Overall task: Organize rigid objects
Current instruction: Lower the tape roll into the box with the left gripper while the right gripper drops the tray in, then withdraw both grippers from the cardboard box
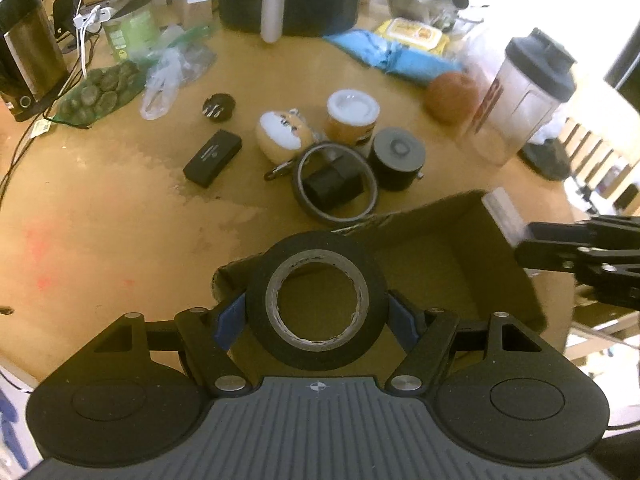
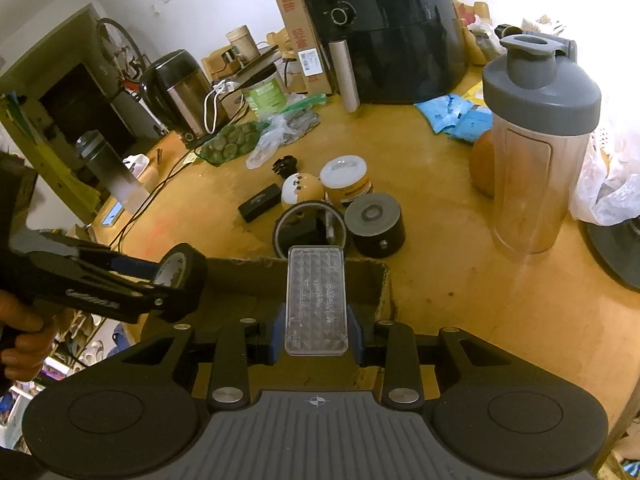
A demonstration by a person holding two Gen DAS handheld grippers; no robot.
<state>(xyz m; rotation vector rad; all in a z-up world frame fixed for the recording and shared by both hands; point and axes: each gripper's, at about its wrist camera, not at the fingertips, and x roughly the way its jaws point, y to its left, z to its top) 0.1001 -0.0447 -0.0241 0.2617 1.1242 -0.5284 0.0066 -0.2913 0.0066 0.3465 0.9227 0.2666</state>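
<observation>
Left wrist view: two rolls of tape counted, one thick black roll of tape with a pale cardboard core (image 1: 316, 307) clamped between the blue pads of the left gripper (image 1: 316, 314), held above the near-left corner of the open brown cardboard box (image 1: 500, 248); one thin dark tape ring (image 1: 335, 184) lying flat on the round wooden table (image 1: 100, 208) just beyond the box, ringed around a small black block (image 1: 334, 184). Beyond the box also: one flat black rectangular case (image 1: 213, 157), one round yellow-and-white plush toy (image 1: 283, 134), one orange jar with a white lid (image 1: 352, 117), one short black cylinder with a grey top (image 1: 396, 164), one clear shaker bottle with a grey lid (image 1: 520, 100). Box interior bare where visible.

Right wrist view: one clear ridged rectangular plastic case (image 2: 316, 300), pinched narrowly along its long sides by the right gripper (image 2: 316, 334), held over the box. One hand (image 2: 24, 332) on the left gripper's handle, left of the box.
</observation>
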